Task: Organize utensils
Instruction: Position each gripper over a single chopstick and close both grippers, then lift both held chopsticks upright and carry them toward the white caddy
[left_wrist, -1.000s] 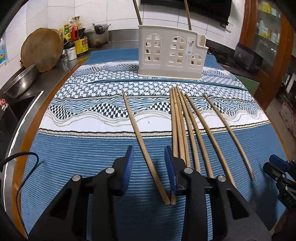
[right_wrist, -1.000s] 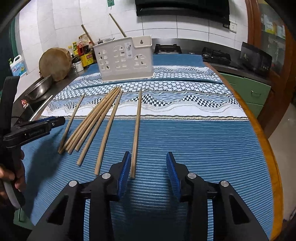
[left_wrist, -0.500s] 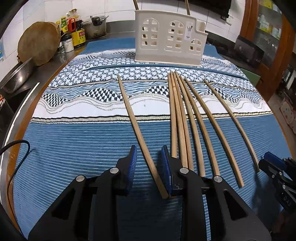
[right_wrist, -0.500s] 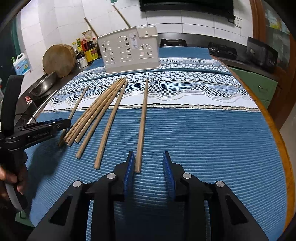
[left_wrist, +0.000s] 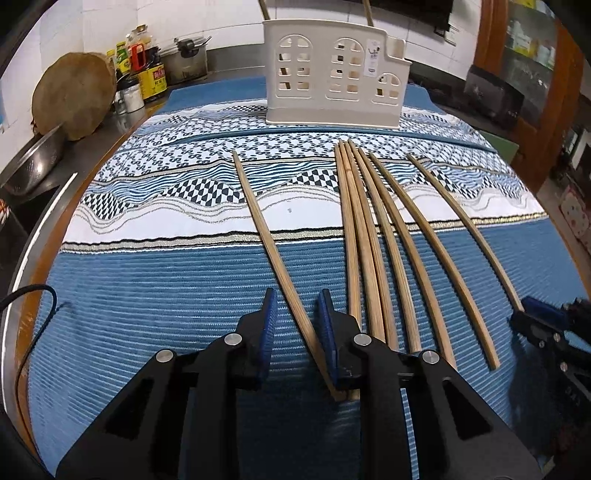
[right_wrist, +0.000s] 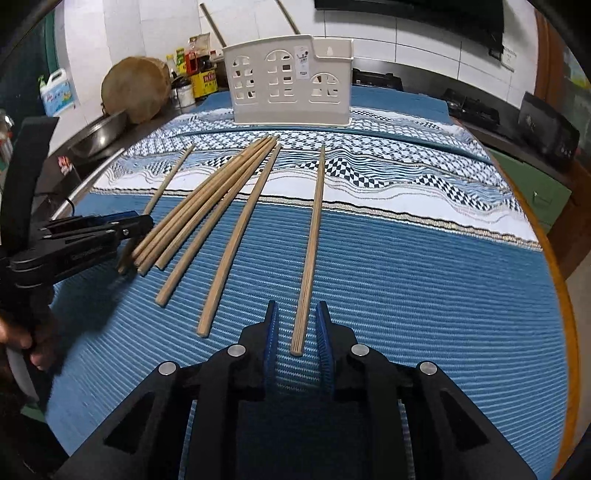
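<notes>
Left tongs (left_wrist: 295, 325) low over the blue ribbed part of the cloth (left_wrist: 147, 314), jaws narrowed around the near end of the lone chopstick (left_wrist: 266, 240) on the left of the spread; stick runs between the blue pads (left_wrist: 269, 321), a gap shows on the left pad side, right pad looks about touching it, so not clamped yet. Right tongs (right_wrist: 295, 332) same story: jaws narrow, straddling the near tip of the rightmost chopstick (right_wrist: 312, 240), small gaps on both sides, stick flat on the cloth. Between those two sticks lie the rest: a tight bundle of chopsticks (right_wrist: 207, 203) fanned from a shared far end, plus two more single chopsticks (right_wrist: 236, 236) splayed to its right, all flat on the cloth, tips pointing toward the holder. White utensil holder (left_wrist: 334, 74) with arched window cutouts stands upright at the far end of the cloth, well apart from the sticks; two chopsticks already in it (right_wrist: 212, 26) poke out the top, tilted. In the right wrist view the left tongs show from the side at the left edge, over the near ends of the bundle, person's hand (right_wrist: 22, 332) on the handle. Cloth covers the counter (right_wrist: 561, 295), wood edge showing. Off to the left: round wooden chopping block (left_wrist: 72, 99), metal bowl (left_wrist: 33, 166), bottles and jars (left_wrist: 144, 74) by the tiled wall.
</notes>
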